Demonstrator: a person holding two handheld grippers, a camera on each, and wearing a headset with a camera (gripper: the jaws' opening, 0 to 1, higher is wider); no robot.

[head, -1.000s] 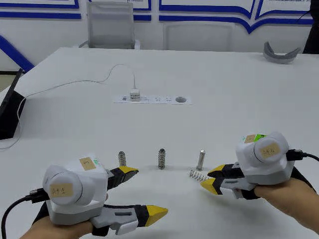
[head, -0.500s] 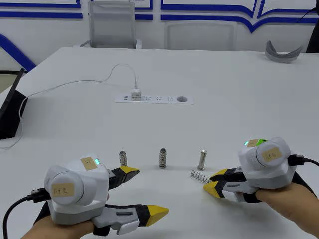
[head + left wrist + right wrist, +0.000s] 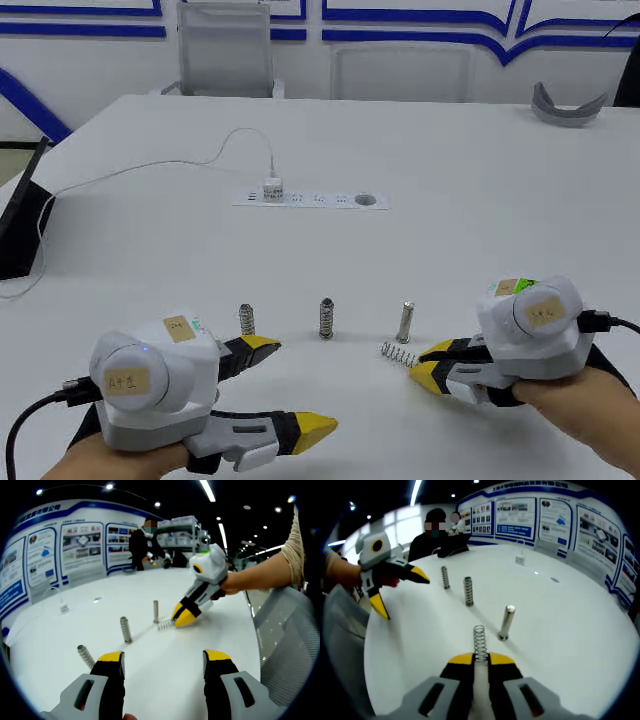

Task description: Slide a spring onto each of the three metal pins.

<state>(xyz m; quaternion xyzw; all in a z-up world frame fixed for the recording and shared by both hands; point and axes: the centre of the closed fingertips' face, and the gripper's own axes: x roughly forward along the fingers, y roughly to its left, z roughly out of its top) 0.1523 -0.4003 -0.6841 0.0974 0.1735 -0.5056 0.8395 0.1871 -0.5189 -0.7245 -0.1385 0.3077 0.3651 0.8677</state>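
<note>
Clamping right gripper [image 3: 428, 362] on one end of loose spring [image 3: 397, 352] lying on white table [image 3: 450, 200] just beside bare pin [image 3: 405, 321] | holding left gripper [image 3: 290, 386] spread wide and empty | showing left pin [image 3: 246, 319] and middle pin [image 3: 325, 318] already wearing springs

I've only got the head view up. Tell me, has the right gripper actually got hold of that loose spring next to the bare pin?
Observer: Yes. In the right gripper view the right gripper is shut on one end of the spring, which sticks out forward past the jaws.
Operator: Is its free end over the pin yet?
Observer: No. In that view the bare pin stands upright just to the right of the spring's tip, with a gap between them.
Operator: Anyone else around?
Observer: A person in dark clothes sits at the far side of the table.
</note>
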